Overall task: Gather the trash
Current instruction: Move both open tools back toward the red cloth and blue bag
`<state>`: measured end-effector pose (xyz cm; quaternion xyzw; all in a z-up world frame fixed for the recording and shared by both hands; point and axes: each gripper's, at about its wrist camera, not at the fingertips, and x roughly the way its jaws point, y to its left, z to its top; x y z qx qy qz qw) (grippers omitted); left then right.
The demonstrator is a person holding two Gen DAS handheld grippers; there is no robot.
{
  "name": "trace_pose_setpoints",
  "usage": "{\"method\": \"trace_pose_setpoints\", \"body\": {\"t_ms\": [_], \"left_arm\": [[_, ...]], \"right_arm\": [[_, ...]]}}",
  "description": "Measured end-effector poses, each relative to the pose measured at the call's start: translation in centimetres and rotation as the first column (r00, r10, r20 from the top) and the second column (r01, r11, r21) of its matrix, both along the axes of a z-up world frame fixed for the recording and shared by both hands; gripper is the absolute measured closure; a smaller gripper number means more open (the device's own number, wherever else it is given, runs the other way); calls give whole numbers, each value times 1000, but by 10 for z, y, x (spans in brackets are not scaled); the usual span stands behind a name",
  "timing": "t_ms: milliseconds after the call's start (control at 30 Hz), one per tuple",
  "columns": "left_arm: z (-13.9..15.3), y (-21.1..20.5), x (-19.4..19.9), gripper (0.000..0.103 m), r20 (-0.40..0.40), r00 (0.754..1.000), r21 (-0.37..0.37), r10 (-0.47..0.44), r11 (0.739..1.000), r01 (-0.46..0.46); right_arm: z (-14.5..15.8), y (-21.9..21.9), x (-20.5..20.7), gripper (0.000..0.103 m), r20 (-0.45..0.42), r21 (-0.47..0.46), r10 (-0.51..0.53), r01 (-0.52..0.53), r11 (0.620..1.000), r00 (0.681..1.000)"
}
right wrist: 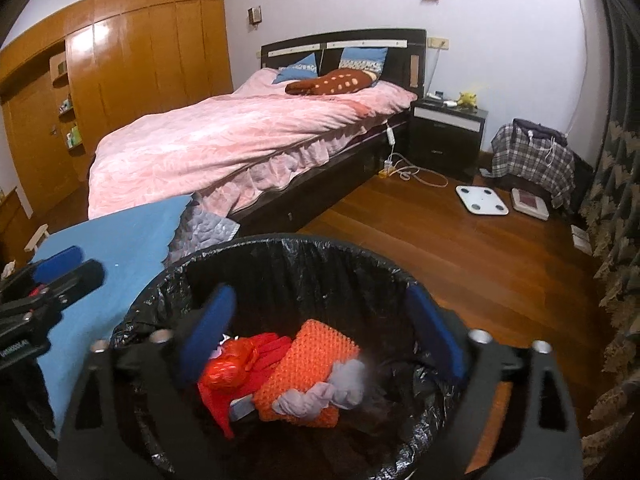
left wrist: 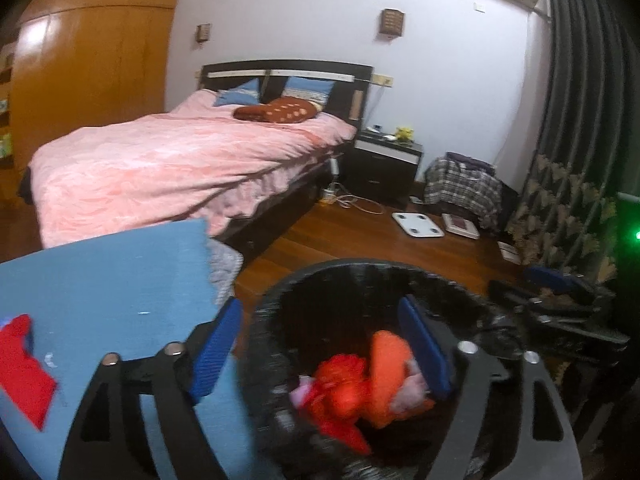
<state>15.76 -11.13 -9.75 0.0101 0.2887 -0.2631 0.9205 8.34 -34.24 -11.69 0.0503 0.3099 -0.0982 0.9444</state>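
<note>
Claws hang spread and empty over the bin (right wrist: 280, 256): right claw (right wrist: 326, 336) and left claw (left wrist: 320, 344). Inside its black liner lies the trash: an orange knit pad (right wrist: 308, 364), red plastic wrapper (right wrist: 228, 372) and pale tissue (right wrist: 320, 394), likely light, soft, best pinched at an edge. Beside it, a blue-covered tabletop (right wrist: 120, 236); beyond, a pink bed (right wrist: 240, 136).

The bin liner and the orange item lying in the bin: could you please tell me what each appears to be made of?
The bin liner looks like thin black plastic film: glossy and crinkled. The orange item seems knitted or crocheted yarn, matte, with a bumpy stitch pattern, though foam netting cannot be ruled out.
</note>
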Motion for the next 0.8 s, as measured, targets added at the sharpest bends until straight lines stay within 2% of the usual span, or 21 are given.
{"method": "trace_pose_setpoints", "body": {"t_ms": [67, 200, 433, 600, 800], "left_arm": [[1, 18, 1, 14, 2, 999, 0, 38, 999, -38], [5, 55, 0, 8, 23, 992, 9, 123, 992, -123], [5, 121, -7, 6, 20, 967, 17, 256, 967, -256], [0, 164, -13, 6, 15, 939, 33, 342, 939, -343], [-3, 216, -17, 6, 26, 907, 58, 420, 905, -421]], "right_arm": [[1, 4, 1, 7, 1, 1, 8, -8, 1000, 1000], [3, 18, 7, 6, -1, 7, 30, -30, 1000, 1000], [7, 62, 20, 6, -1, 11, 112, -112, 994, 994], [9, 98, 32, 5, 3, 27, 175, -175, 984, 985], [7, 155, 51, 5, 7, 42, 274, -275, 961, 962]]}}
